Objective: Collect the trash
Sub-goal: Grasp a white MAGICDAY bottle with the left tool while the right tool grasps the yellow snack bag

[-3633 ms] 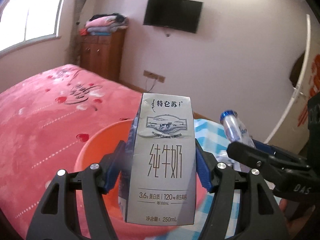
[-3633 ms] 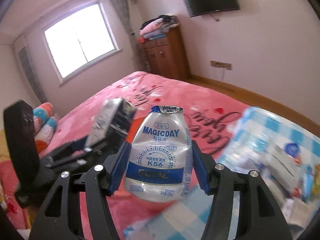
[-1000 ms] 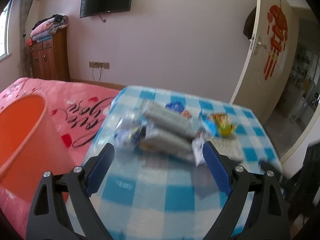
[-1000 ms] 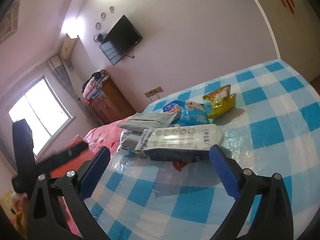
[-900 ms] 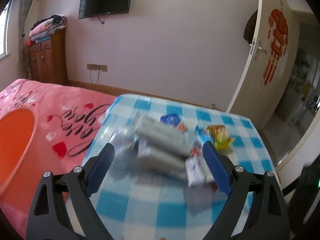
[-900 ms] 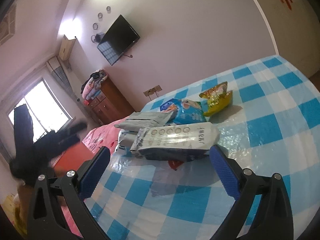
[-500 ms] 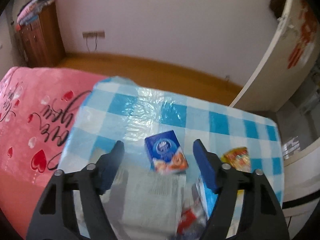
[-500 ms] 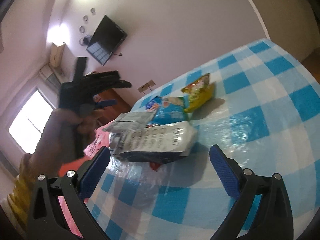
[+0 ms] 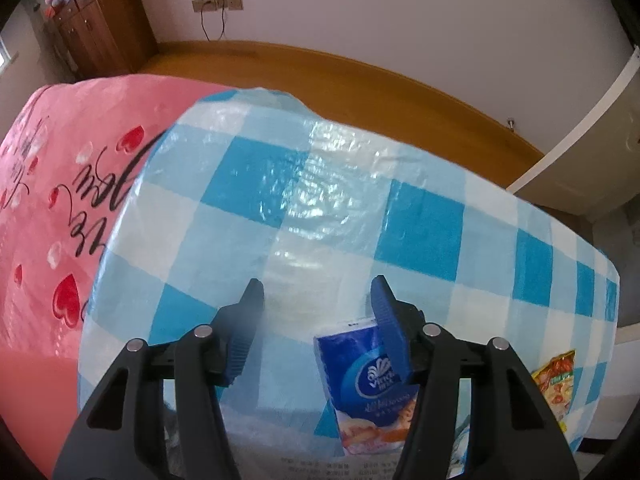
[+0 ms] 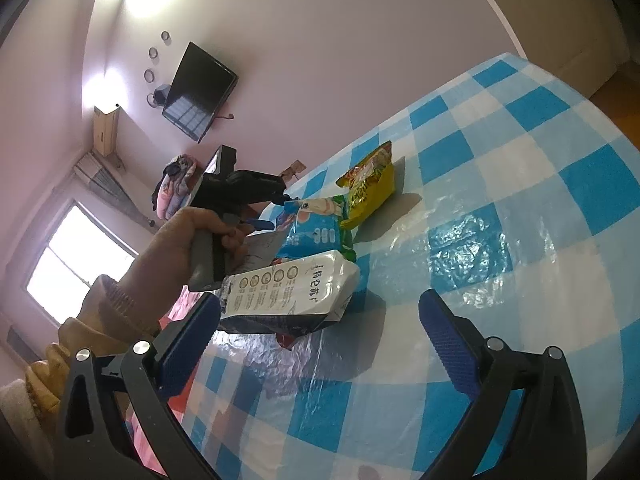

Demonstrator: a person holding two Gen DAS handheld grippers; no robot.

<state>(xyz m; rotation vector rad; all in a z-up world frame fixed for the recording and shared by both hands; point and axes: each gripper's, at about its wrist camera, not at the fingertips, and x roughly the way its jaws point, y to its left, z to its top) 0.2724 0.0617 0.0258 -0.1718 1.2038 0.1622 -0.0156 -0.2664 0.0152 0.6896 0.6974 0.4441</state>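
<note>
A table point(image 9: 328, 184) under a blue and white check cloth fills both views, with a pink bedspread point(image 9: 60, 184) printed with red hearts along its left side. On the far wall hangs a dark TV point(image 10: 199, 92), and a wooden cabinet point(image 9: 100, 20) stands in the far left corner with folded clothes on top.

The trash lies in a loose pile on the table's left part. Nearest the right gripper is a white milk carton point(image 10: 292, 288) on its side, with a small red scrap peeking out under its near edge. Just beyond it lies a blue and green snack bag point(image 10: 316, 224), and at the far end a yellow snack bag point(image 10: 370, 186) leans against that one.

The left gripper point(image 9: 316, 304), held in a hand point(image 10: 188, 240), hangs over the far left of the pile, fingers parted at a middling width and gripping nothing. A blue tissue pack point(image 9: 368, 380) lies flat on the cloth below, its far right corner hidden behind the right finger.

The right gripper point(image 10: 320, 332) hovers low over the near cloth, jaws spread wide and empty, pointing at the carton.
</note>
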